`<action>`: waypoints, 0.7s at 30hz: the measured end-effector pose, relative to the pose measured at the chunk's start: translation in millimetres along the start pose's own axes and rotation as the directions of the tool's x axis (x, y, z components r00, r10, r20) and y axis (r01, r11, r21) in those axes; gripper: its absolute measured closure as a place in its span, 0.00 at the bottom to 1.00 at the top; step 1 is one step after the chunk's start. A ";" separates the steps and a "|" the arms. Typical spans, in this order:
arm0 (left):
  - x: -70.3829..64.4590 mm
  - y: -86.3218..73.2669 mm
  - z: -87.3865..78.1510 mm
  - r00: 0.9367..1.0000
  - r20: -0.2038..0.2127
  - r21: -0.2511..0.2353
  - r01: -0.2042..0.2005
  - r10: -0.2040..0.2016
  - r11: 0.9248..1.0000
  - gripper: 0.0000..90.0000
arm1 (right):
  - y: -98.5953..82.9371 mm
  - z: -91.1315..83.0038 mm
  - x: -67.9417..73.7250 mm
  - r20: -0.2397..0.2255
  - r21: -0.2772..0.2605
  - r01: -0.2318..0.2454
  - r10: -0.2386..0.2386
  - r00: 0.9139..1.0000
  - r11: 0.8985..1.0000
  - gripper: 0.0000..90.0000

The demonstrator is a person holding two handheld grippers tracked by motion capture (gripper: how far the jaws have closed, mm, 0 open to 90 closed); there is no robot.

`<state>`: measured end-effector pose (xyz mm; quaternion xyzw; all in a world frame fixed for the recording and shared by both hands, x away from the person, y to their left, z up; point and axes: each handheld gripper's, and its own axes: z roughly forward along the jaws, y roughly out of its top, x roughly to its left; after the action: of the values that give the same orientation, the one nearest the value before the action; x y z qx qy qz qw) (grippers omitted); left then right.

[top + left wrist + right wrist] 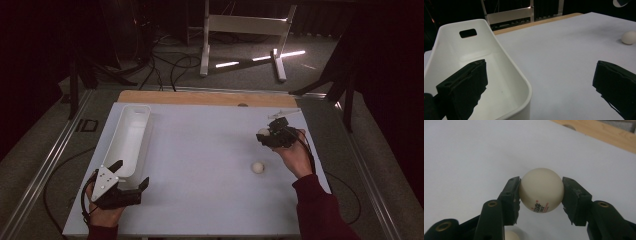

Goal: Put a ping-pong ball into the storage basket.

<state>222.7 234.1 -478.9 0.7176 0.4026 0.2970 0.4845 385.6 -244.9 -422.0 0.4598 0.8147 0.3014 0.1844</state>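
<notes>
My right gripper (541,191) is shut on a cream ping-pong ball (541,190) with red and black print, held above the white table at the right (263,132). A second cream ball (258,168) lies on the table just in front of that hand, also visible far right in the left gripper view (629,37) and at the bottom edge of the right gripper view (510,236). My left gripper (131,175) is open at the near left, its jaws straddling the near end of a long white bin (126,142); one jaw hangs inside the bin (446,37), the other outside.
The white table top (200,150) has a wooden strip (210,98) along its far edge. Behind it stand a white frame stand (245,30) and cables on the floor. Metal rails run along both sides of the table.
</notes>
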 end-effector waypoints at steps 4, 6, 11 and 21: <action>0.1 -0.1 -0.1 1.000 0.000 -0.001 0.001 -0.001 1.000 0.00 | 8.4 -5.2 7.1 -0.005 -0.017 0.026 -0.026 1.000 0.999 0.56; 0.4 -0.1 -0.5 1.000 0.001 -0.003 0.004 -0.004 1.000 0.00 | 11.6 -6.4 9.7 -0.010 -0.021 0.034 -0.034 0.999 0.999 0.56; 0.8 -0.3 -0.9 1.000 0.000 -0.007 0.007 -0.007 1.000 0.00 | 17.1 -8.8 16.4 -0.015 -0.027 0.054 -0.054 0.998 0.998 0.56; 0.4 -0.9 -0.6 1.000 -0.002 -0.011 0.008 -0.008 1.000 0.00 | 24.8 -13.5 22.2 -0.050 -0.033 0.067 -0.068 0.996 0.997 0.56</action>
<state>222.2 235.0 -479.5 0.7130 0.4044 0.2982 0.4891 382.3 -220.3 -396.1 0.4211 0.8294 0.3196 0.1807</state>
